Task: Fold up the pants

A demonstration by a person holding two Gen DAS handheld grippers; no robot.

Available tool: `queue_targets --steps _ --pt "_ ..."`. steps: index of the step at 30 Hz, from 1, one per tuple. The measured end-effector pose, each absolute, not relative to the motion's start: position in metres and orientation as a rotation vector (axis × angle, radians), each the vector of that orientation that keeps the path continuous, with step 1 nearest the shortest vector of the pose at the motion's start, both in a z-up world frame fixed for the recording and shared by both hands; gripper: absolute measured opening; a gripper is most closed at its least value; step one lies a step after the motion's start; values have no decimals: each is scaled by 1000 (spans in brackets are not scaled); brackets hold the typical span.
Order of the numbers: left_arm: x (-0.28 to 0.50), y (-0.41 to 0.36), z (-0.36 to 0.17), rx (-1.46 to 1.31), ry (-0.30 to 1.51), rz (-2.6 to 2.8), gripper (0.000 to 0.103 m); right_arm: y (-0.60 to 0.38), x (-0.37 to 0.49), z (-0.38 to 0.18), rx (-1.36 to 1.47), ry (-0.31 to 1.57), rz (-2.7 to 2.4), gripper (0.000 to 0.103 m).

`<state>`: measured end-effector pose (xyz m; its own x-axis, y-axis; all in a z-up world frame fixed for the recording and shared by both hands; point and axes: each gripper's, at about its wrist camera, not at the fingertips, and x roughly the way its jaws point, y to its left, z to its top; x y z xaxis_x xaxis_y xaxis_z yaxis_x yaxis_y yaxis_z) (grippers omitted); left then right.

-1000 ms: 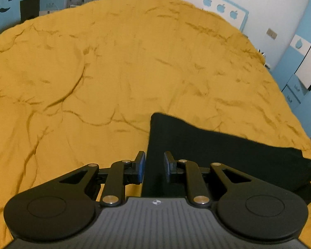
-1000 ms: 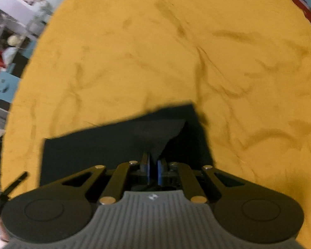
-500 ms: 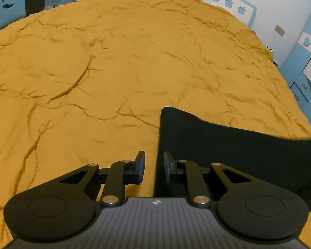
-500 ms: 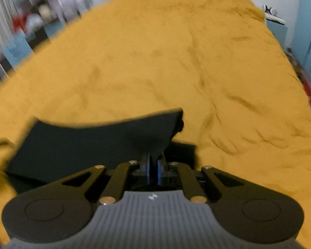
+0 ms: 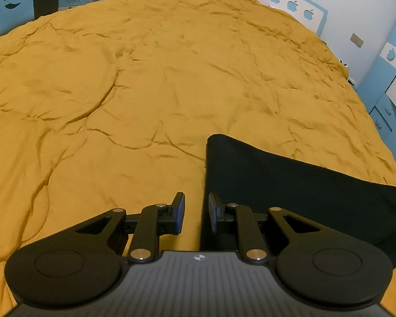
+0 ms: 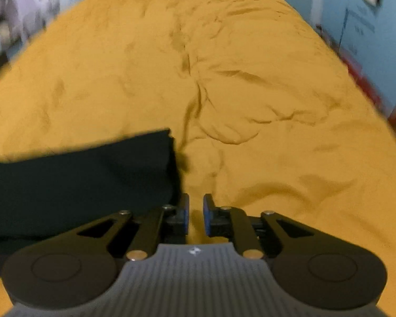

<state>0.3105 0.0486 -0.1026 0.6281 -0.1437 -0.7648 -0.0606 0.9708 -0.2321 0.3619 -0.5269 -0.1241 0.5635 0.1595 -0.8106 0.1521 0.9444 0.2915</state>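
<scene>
Black pants (image 5: 290, 185) lying flat on the yellow bed cover (image 5: 158, 79), folded into a neat wide strip. Folded edge near the left tool (image 5: 196, 212), just to its right side. In the right wrist view, same pants (image 6: 79, 174) on the left, short end close to the right tool (image 6: 196, 212).

Left tool spread a little, 2 blue pads (image 5: 180, 211) apart, nothing between them but yellow cover and the dark edge of the pants below. Not pinching anything.

Right tool also spread a little, with a small gap between its blue pads (image 6: 186, 212). Only yellow cover seen through the gap. Not touching the pants, just beside the corner.

Bed cover full of soft wrinkles and lines all over. Right wrist view a bit blurry.

Far off in the left wrist view: a white headboard with 3 blue apples (image 5: 293, 4), a blue chair with a smiling face (image 5: 13, 8), and blue drawers (image 5: 385, 116) by the right side of the bed.
</scene>
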Motion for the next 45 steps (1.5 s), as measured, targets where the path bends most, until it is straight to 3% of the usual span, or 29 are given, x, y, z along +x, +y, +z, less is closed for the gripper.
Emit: queue_targets --steps 3,6,16,18,19,23,29,37,39,41,45 --pt "310 51 -106 -267 899 -37 21 -537 344 -124 551 913 10 23" --pt "307 48 -108 -258 910 -36 21 -543 338 -140 767 902 -11 23" --pt "300 48 -111 -257 914 -35 21 -543 335 -175 1016 909 -109 27" --pt "299 48 -112 -268 918 -30 21 -545 339 -183 1062 907 -116 21" --pt "298 48 -112 -271 918 -29 21 -544 341 -183 1051 912 -132 1" --pt "295 47 -112 -252 922 -34 21 -530 337 -156 872 849 -97 0" --pt "296 47 -119 -220 951 -9 21 -488 347 -150 304 920 -192 0" --pt "276 62 -110 -273 936 -5 21 -488 315 -126 367 862 -116 0" --pt "271 67 -106 -340 934 -30 23 -469 308 -117 345 850 -55 1" --pt "265 68 -104 -387 915 -53 35 -447 298 -111 332 839 10 2" --pt "254 46 -94 -270 858 -76 35 -388 286 -105 292 827 160 6"
